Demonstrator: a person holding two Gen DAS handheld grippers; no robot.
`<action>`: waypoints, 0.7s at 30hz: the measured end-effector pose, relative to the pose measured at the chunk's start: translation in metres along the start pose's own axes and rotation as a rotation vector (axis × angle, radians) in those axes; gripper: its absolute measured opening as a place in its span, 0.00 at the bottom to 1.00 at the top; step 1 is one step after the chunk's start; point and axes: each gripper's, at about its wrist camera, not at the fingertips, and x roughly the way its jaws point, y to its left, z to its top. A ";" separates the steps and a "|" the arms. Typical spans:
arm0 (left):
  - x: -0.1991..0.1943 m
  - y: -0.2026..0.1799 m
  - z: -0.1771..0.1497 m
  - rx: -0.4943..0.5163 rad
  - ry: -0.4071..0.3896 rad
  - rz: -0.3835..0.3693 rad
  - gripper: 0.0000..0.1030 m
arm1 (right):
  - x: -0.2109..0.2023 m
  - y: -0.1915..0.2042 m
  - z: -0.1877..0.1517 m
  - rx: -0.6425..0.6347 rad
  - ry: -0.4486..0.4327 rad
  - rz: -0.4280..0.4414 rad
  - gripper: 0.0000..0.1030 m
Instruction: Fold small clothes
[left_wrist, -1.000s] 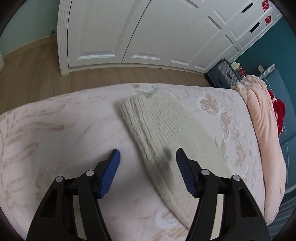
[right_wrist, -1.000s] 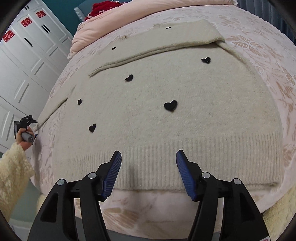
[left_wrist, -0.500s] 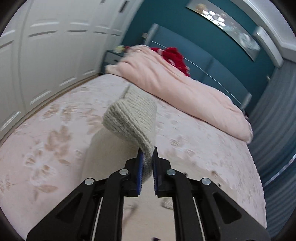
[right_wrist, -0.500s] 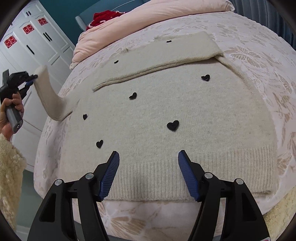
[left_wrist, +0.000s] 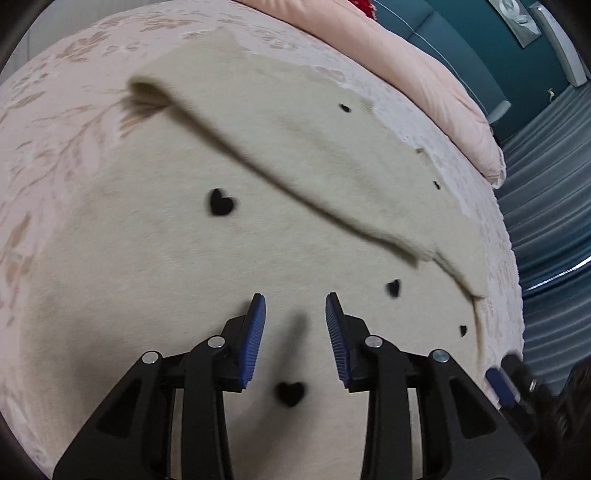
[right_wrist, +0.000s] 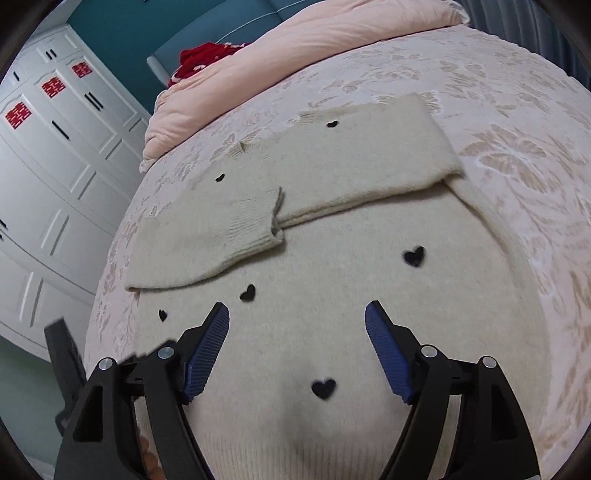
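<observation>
A cream knit sweater (right_wrist: 332, 295) with small black hearts lies flat on the bed; it also shows in the left wrist view (left_wrist: 147, 258). Both sleeves are folded across its upper body: the left sleeve (right_wrist: 207, 240) ends in a ribbed cuff at the middle, the right sleeve (right_wrist: 369, 166) lies beside it. In the left wrist view the folded sleeve (left_wrist: 295, 147) crosses above my left gripper (left_wrist: 295, 306), which is open and empty over the sweater body. My right gripper (right_wrist: 297, 314) is open and empty over the lower body, near the hem.
A floral pink bedspread (right_wrist: 517, 155) covers the bed. A pink duvet (right_wrist: 295, 48) and a red item (right_wrist: 199, 59) lie at the head. White wardrobe doors (right_wrist: 48, 166) stand to the left. The left gripper's body (right_wrist: 62, 354) shows at the bed's left edge.
My left gripper carried the left sleeve over the sweater body, laid it down and opened. My right gripper moved forward over the body and stayed open.
</observation>
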 end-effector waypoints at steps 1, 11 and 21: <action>-0.001 0.011 -0.003 -0.020 0.004 0.010 0.33 | 0.012 0.007 0.007 -0.010 -0.002 0.026 0.72; -0.029 0.058 -0.009 -0.090 0.018 -0.094 0.33 | 0.106 0.042 0.035 0.048 0.061 0.006 0.07; -0.017 0.062 0.117 -0.372 -0.081 -0.225 0.33 | 0.011 0.108 0.130 -0.176 -0.174 0.168 0.05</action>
